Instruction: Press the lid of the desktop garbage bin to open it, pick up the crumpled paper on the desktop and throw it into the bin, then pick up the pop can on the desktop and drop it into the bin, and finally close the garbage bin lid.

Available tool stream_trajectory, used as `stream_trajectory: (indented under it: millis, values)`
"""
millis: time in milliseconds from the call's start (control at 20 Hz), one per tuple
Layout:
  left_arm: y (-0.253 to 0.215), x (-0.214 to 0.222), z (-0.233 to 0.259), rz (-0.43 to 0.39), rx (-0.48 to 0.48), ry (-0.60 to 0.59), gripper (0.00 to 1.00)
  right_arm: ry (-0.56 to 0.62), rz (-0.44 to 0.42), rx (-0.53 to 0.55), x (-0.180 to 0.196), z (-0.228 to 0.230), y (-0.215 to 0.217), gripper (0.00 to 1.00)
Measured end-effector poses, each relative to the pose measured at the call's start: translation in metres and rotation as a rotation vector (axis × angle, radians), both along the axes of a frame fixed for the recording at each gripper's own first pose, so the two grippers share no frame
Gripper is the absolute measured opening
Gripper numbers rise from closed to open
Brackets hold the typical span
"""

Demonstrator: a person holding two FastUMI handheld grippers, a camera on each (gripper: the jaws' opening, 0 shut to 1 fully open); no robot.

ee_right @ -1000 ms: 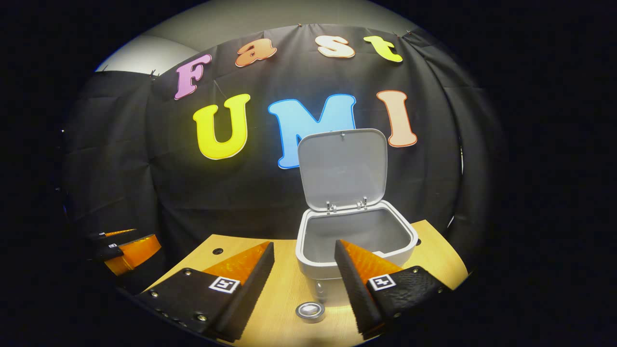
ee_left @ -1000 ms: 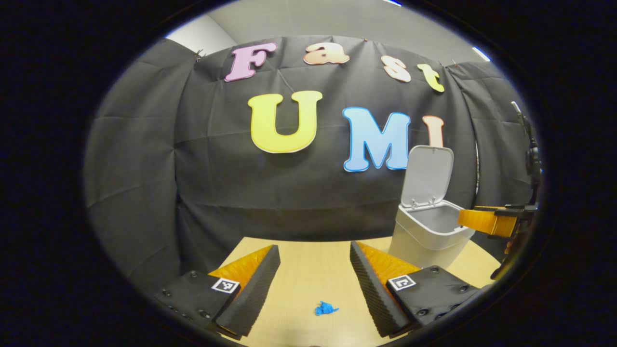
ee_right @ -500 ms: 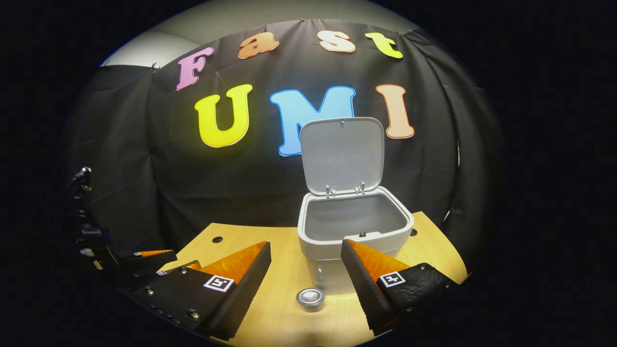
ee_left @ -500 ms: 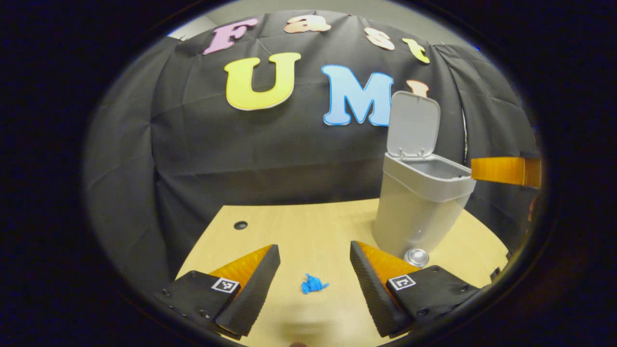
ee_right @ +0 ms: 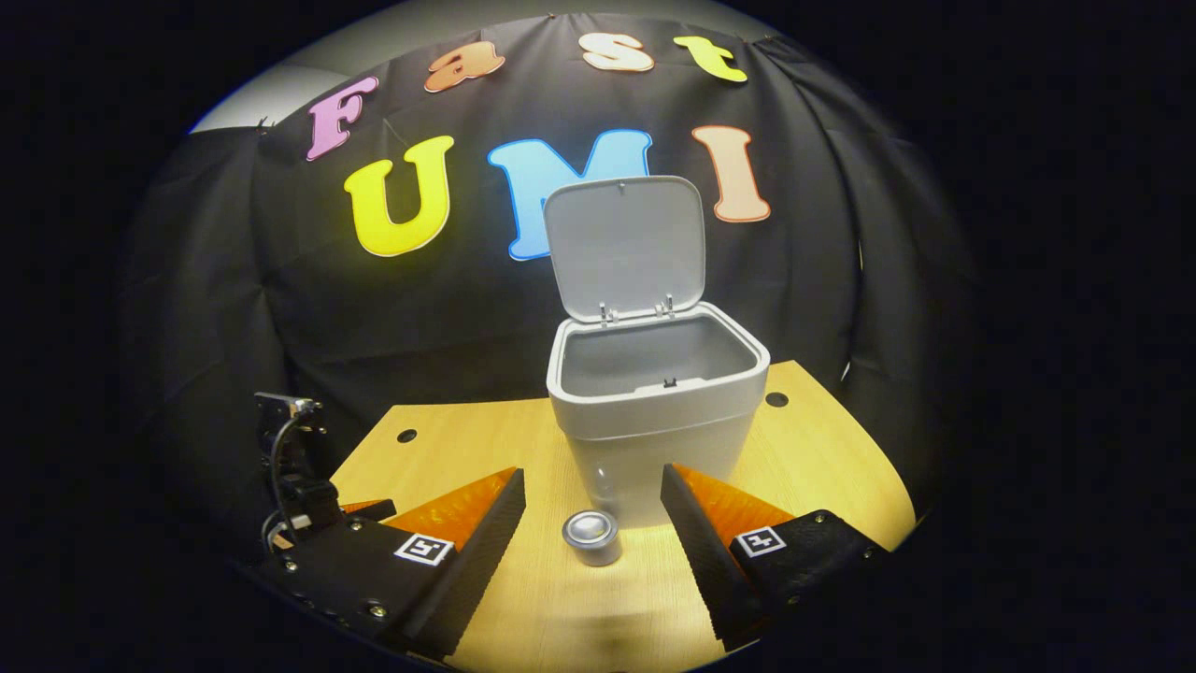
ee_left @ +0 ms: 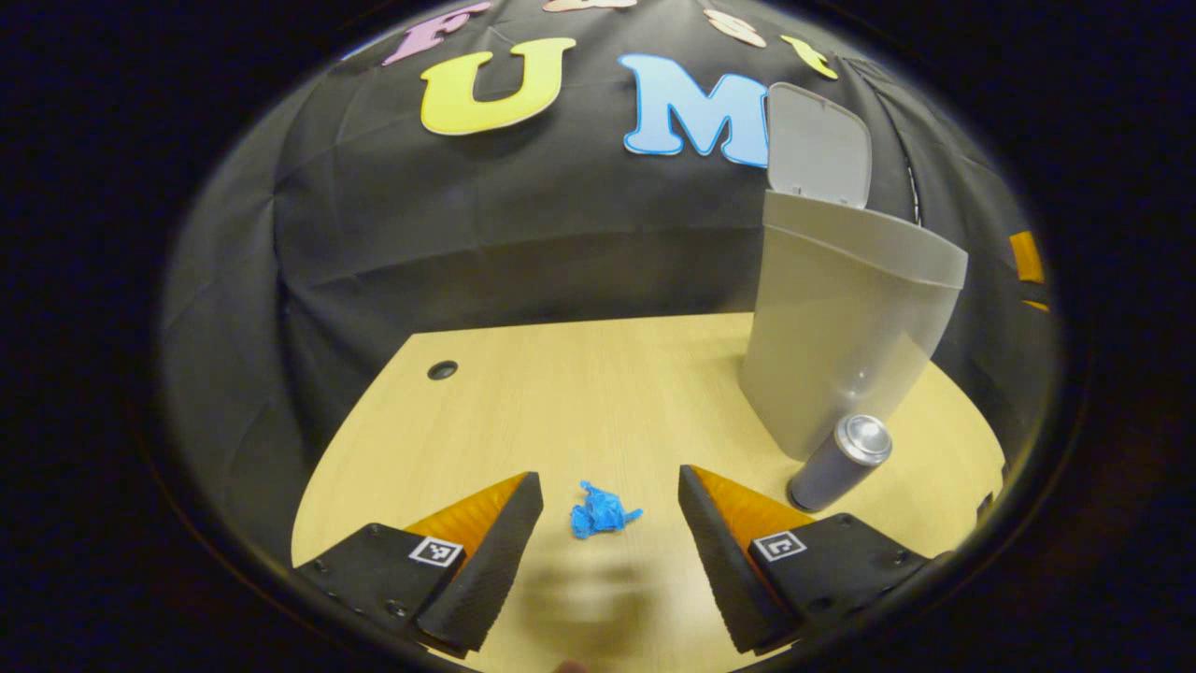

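A: Where is the crumpled paper (ee_left: 601, 510) relative to the left hand-held gripper (ee_left: 609, 509)?

B: It lies on the table (ee_left: 579, 393) right between that gripper's two fingers, which are spread wide and touch nothing. The pop can (ee_left: 832, 463) stands upright to the paper's right, just beside the bin (ee_left: 841, 327), whose lid (ee_left: 818, 145) is up.

A: And the right hand-held gripper (ee_right: 592, 505)?

B: Also wide open and empty. In the right gripper view the can sits between its fingers, in front of the bin.

A: Anything hard to make out?

B: In the left gripper view the bin's inside is hidden behind its wall, and the lid is seen nearly edge-on. The table in front of the paper is blurred.

A: What changed from a second ago?

B: The left hand-held gripper has come lower and nearer the table; the paper now sits higher between its fingers, and the can has come into its view. The right hand-held gripper has drawn back from the bin.
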State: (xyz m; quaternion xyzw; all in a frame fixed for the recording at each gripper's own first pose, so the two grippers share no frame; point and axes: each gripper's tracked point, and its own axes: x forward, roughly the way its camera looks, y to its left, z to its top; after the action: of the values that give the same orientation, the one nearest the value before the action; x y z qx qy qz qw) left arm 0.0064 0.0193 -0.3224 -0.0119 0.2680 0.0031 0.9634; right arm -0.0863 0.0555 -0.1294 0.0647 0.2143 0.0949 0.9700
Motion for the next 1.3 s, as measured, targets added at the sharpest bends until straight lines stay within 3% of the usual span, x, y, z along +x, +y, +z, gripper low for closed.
stream_trajectory:
  millis: [600,1000,1200,1300]
  values:
    - [0.012,0.030,-0.102,0.014,0.030,0.168,0.98,0.073,-0.048,-0.012,0.002,-0.015,-0.012,0.96]
    - [0.013,0.032,-0.117,0.005,0.015,0.190,1.00,0.099,-0.090,0.012,0.001,-0.022,-0.020,0.96]
    - [0.013,0.032,-0.118,0.011,0.020,0.192,0.51,0.107,-0.091,0.019,-0.003,-0.024,-0.018,0.96]
    - [0.013,0.032,-0.118,0.007,0.030,0.195,0.51,0.106,-0.087,0.018,-0.004,-0.025,-0.017,0.96]
